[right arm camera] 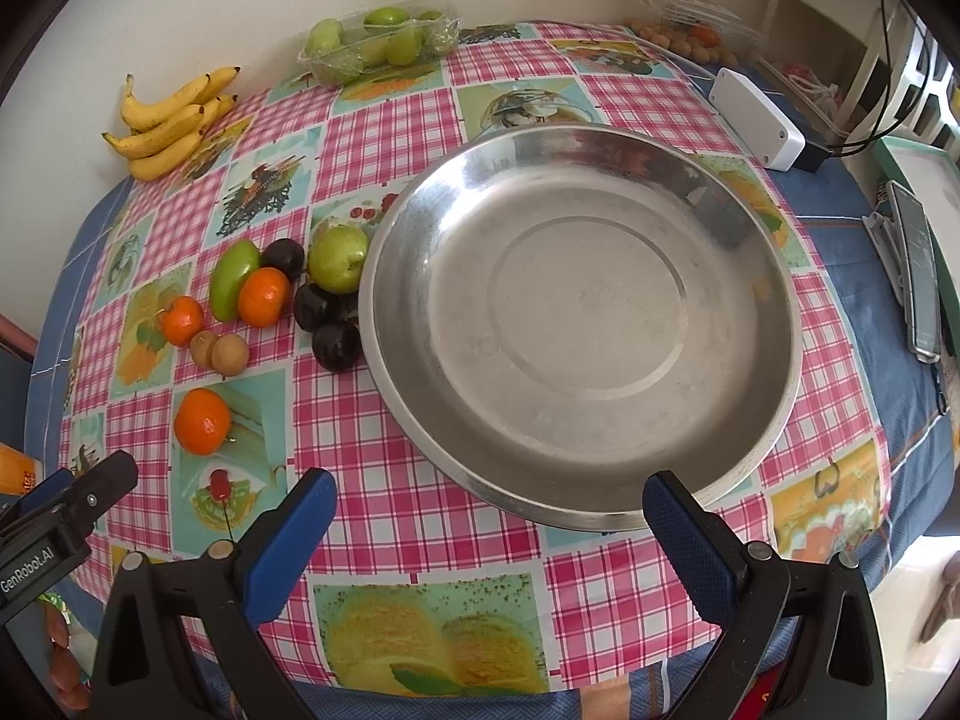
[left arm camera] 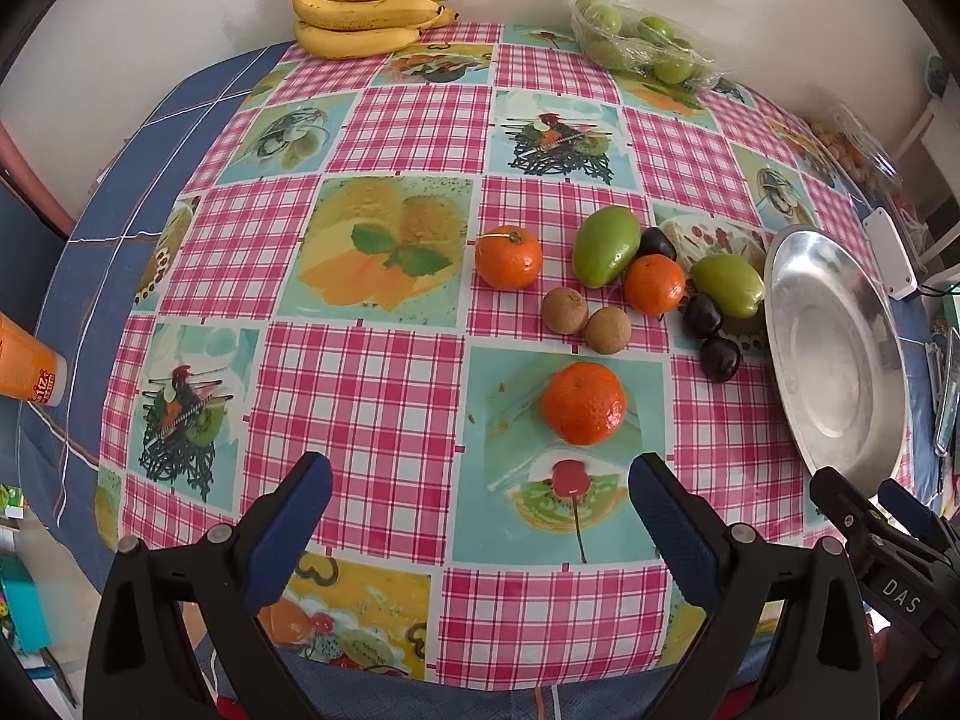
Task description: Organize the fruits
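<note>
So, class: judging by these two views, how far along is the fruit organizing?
Nothing looks done: the metal dish is empty. Nothing is in hand either; the left gripper and right gripper are both open. Left to do: everything, including the nearest tangerine and the loose fruit cluster beside the dish.

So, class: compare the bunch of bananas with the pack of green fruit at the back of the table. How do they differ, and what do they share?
The bananas are yellow, long and curved; the green fruit are round. The bananas lie bare on the cloth, while the green fruit sit in a clear plastic tray under wrap. The bananas are at the back left, the green fruit at the back right. Both rest by the wall, far from the metal dish.
</note>
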Available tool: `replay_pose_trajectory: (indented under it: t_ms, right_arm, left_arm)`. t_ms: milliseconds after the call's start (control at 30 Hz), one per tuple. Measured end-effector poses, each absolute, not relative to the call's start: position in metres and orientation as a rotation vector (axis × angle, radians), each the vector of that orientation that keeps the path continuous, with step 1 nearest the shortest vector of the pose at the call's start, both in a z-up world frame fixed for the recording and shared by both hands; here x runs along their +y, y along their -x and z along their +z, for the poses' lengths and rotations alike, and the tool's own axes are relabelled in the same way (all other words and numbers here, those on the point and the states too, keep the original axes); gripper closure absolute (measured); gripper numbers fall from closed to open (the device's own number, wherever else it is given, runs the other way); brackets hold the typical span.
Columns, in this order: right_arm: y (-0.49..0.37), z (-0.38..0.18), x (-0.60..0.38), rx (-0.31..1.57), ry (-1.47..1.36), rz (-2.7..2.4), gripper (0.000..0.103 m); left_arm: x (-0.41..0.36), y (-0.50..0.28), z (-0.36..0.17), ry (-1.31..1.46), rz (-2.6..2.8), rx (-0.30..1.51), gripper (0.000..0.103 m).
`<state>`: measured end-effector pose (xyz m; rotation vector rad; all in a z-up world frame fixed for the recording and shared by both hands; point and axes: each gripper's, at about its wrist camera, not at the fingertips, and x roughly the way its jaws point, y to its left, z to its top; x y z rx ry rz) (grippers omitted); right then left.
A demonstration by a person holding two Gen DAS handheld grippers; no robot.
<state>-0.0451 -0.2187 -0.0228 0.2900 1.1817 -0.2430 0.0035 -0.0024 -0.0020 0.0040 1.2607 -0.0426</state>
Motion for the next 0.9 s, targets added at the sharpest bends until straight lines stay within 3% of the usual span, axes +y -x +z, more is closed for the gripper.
replay_pose_trajectory:
  t_ms: [900]
  right_arm:
    - [0.0442,-0.0266,-0.2136,1.201,-0.279,-0.230,0.000]
  left_arm:
    - [-0.0010,-0.0058,-0.0062,-0.012,-0.026,1.264,0.004]
